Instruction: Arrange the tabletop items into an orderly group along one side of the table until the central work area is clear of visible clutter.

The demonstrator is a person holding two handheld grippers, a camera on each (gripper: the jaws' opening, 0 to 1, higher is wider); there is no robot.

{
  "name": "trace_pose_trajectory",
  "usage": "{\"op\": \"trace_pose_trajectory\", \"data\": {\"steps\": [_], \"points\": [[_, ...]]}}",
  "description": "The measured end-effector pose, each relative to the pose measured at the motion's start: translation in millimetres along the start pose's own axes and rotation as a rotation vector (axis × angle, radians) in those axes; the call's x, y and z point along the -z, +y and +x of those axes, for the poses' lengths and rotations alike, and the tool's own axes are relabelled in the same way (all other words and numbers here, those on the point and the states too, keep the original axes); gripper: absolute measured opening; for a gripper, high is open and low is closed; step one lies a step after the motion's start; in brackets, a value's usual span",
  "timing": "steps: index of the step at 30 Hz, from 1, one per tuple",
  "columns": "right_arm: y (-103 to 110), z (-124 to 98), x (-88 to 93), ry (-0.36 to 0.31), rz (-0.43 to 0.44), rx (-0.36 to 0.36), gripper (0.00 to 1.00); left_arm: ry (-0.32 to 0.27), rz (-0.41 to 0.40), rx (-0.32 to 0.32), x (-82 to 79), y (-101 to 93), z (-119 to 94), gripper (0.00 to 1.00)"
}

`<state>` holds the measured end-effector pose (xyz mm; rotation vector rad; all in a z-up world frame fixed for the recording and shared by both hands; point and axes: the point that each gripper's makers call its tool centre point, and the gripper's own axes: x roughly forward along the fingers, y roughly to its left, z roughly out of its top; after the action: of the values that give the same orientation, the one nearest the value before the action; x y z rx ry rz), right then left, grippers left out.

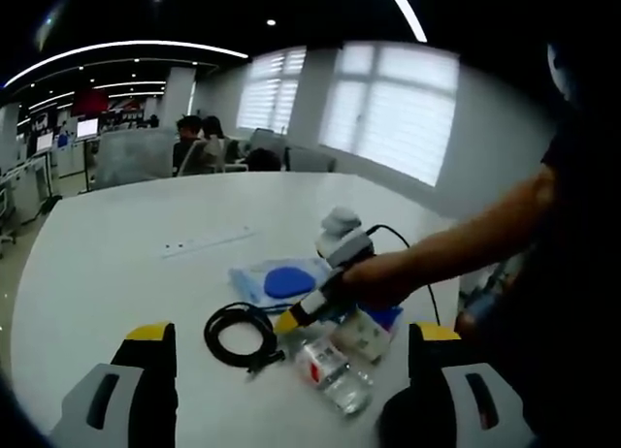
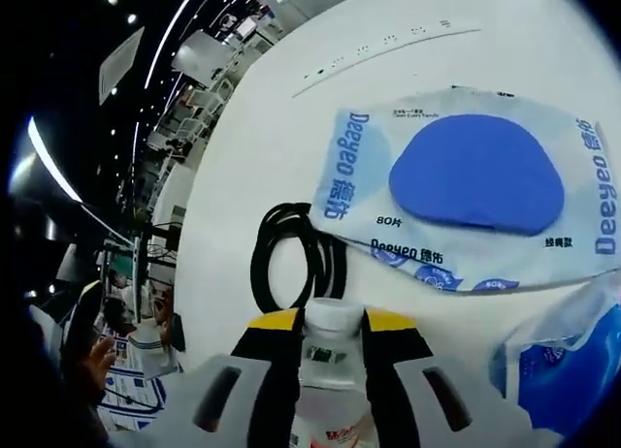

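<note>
My right gripper (image 2: 330, 339) is shut on a clear plastic bottle (image 2: 329, 315) just below its white cap. In the left gripper view that same right gripper (image 1: 296, 318), held by a person's hand (image 1: 374, 276), pinches the bottle (image 1: 335, 375) lying on the white table (image 1: 116, 273). My left gripper (image 1: 291, 336) hovers at the near edge, jaws wide apart and nothing between them. A coiled black cable (image 1: 238, 334) (image 2: 291, 259) lies left of the bottle. A wet-wipes pack with a blue lid (image 1: 281, 281) (image 2: 475, 176) sits just beyond.
A white power strip (image 1: 209, 241) (image 2: 388, 46) lies farther back on the table. A small blue-and-white packet (image 1: 374, 330) (image 2: 558, 370) rests right of the bottle. People sit at desks (image 1: 199, 143) beyond the far edge. The person's arm (image 1: 485, 225) crosses from the right.
</note>
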<state>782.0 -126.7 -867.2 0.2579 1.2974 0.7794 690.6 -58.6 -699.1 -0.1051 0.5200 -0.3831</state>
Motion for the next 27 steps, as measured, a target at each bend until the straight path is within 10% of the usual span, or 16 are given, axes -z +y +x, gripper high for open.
{"op": "trace_pose_trajectory", "data": {"steps": [27], "points": [[23.6,-23.2,-15.7,-0.154,-0.067,-0.053,0.16,0.010,0.014,0.014,9.2,-2.2,1.5,1.00]]}}
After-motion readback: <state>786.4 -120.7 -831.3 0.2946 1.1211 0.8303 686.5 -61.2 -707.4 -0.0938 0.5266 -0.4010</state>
